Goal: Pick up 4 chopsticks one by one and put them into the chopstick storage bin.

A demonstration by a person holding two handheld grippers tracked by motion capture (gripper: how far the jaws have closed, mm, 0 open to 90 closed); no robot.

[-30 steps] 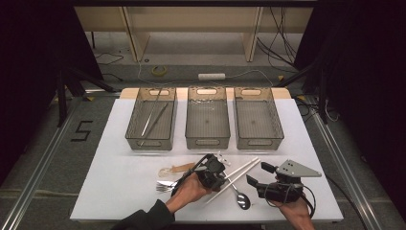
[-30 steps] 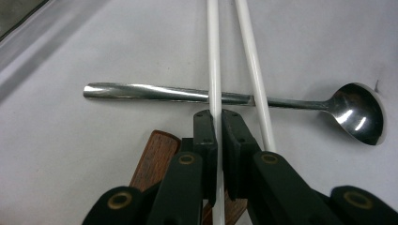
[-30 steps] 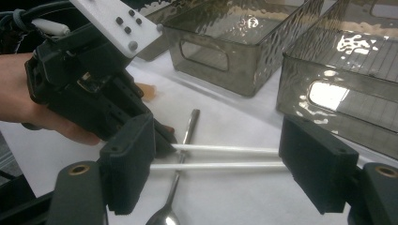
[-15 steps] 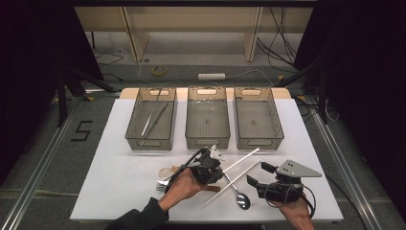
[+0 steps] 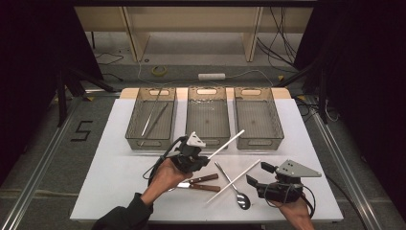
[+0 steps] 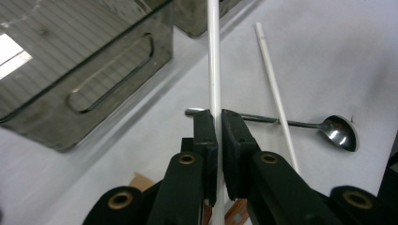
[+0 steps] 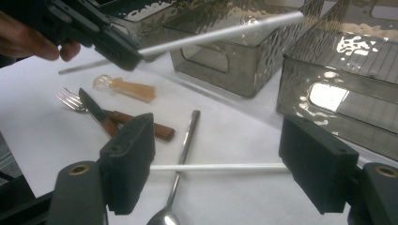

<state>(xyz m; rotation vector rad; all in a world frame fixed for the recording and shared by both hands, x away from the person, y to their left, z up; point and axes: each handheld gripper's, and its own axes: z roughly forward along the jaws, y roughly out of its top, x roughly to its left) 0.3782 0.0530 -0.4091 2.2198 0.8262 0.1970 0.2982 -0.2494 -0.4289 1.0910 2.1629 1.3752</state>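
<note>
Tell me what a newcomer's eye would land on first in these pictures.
First, the white chopstick clamped in the left gripper and held up above the table, its tip slanting toward the three grey bins at the far side. Next, the right gripper with its jaws wide apart near a second white chopstick and a spoon lying on the table.

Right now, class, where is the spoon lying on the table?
In the high view the spoon lies on the white table between the two grippers, crossed by the loose white stick, right of the wooden-handled cutlery.
</note>
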